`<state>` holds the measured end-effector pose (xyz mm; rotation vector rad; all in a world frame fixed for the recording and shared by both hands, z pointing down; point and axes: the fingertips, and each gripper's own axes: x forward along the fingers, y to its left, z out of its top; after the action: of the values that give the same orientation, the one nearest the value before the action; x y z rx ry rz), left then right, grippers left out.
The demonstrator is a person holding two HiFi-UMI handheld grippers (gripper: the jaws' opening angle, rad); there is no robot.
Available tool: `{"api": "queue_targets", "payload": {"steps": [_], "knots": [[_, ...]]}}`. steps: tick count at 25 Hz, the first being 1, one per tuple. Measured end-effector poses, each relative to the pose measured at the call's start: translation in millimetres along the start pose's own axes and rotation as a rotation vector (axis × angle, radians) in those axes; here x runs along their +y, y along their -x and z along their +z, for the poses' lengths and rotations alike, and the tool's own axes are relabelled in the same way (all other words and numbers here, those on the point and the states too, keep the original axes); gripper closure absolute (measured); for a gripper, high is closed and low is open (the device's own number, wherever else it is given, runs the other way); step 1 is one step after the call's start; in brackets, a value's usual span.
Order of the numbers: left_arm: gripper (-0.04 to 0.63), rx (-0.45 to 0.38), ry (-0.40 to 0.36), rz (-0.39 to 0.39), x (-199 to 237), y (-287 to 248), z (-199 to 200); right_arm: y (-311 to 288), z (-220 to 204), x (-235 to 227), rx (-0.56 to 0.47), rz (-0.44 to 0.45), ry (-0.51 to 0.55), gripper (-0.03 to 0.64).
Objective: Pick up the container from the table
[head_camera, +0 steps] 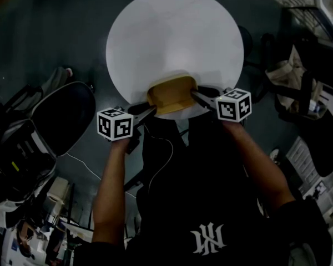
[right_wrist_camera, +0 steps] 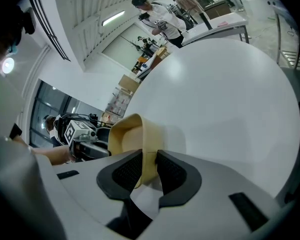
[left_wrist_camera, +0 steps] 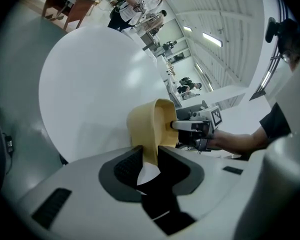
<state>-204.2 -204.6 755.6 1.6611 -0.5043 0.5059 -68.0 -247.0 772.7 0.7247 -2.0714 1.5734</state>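
Chair (head_camera: pixel 64 112) and floor clutter at far left stand apart from the table (head_camera: pixel 172 32) and play no part.

Next comes the left gripper (head_camera: pixel 151 109), reaching in from the near side and angled down toward the table's near edge. Its jaws are narrow, one pad inside and one outside the left wall of the container (head_camera: pixel 172 93). In its own view both pads look to be pressing that wall, so I judge the hold made. Pinching the thin wall suits the tool, since the tan body is probably too broad for one pair of jaws to span.

The container sits in the middle, at the table's near rim, close to the person. It appears to rest on the white top. Whether it has lifted at all cannot be told.

On the right, the right gripper (head_camera: pixel 195 95) mirrors the first. Its jaws are likewise narrow and clamped on the opposite wall, with the rim standing up between the pads. Two opposed holds should keep the container level and stop it swinging from one pinch point.

With both sides held, the step in hand looks like the lift itself. It calls for both hands to rise together. An uneven pull could bend the wall or let it slip from a pad.
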Motion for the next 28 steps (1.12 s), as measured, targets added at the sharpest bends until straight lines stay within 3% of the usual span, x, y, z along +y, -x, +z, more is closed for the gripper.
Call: {"api": "queue_targets", "payload": {"steps": [12,28], "knots": [[0.5,-0.056,-0.034,0.003,-7,33,22,2,30,34,-0.023,-0.001,0.056,0.511],[0.506,-0.272,-0.228,0.042,-62,105,149,45,157,105,-0.226,0.038,0.227,0.511]]}}
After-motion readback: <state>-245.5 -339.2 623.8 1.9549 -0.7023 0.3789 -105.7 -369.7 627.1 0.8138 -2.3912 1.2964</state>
